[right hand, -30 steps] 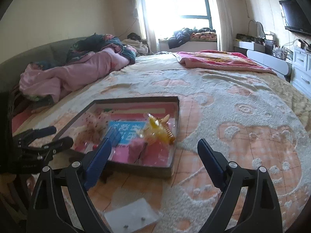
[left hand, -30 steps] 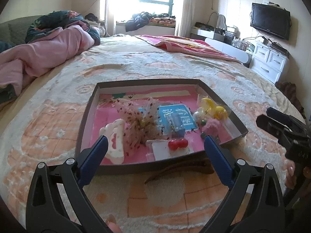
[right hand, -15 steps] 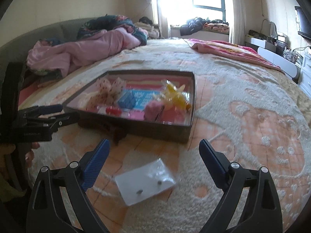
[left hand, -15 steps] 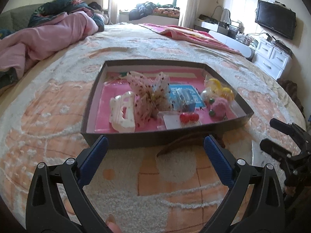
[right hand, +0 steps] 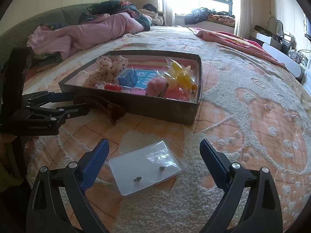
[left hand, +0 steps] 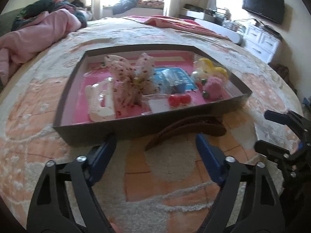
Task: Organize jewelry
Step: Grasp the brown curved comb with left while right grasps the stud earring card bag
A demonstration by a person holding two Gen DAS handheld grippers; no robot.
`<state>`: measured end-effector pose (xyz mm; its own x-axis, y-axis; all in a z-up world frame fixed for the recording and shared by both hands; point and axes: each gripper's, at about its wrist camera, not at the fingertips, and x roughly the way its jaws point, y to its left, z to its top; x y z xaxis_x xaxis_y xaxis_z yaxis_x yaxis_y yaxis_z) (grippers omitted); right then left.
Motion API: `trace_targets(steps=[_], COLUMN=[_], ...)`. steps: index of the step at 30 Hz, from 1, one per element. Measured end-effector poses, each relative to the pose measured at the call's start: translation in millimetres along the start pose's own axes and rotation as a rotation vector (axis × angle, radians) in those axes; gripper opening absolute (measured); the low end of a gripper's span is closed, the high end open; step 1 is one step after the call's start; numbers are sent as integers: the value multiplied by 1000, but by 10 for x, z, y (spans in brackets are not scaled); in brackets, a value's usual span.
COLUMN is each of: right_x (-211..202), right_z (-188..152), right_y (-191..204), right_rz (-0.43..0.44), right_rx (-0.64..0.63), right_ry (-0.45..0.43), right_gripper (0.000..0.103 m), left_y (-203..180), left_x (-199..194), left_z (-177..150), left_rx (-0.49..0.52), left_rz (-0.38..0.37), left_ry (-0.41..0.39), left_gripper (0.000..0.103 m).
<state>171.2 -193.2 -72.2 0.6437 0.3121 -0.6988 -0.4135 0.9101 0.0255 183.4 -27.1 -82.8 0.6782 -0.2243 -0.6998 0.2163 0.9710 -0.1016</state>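
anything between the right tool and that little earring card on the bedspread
Nothing visible. The earring card lies flat on the bedspread, right between and just ahead of the right tool's open fingers. The box and the brown hair clip sit farther back, off its path.

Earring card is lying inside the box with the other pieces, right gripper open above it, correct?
Not quite. The earring card lies on the blanket, outside the box and nearer the camera, as the right wrist view shows. The right gripper is open above it, as you said.
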Motion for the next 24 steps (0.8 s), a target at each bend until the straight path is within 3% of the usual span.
trace_targets(steps=[1,3,6,8,12,17,24], right_x=[6,21,40,58,105,83,-52], right_z=[-3,-6,-22,-28,-61,-86,-87], right_y=[-3,-7,5,21,83,127,85], right_rz=[4,8,20,26,21,8,36], right_rx=[0,-1,-7,-14,-51,-77,-40], right_ry=[4,9,25,38,64,72,50], right_gripper=[92,92,92,92,91,74,72], left_y=[-9,-32,-77,-87,-103,-176,-307], left_x=[4,5,5,3,-11,-82,-196], left_z=[-2,-6,-4,-2,-13,-45,-57], left_rx=[7,22,44,52,65,88,104], left_rz=[-15,-31,-38,-52,-57,-62,-78], left_ry=[3,4,7,10,20,21,13], left_gripper=[68,45,21,14,12,8,3])
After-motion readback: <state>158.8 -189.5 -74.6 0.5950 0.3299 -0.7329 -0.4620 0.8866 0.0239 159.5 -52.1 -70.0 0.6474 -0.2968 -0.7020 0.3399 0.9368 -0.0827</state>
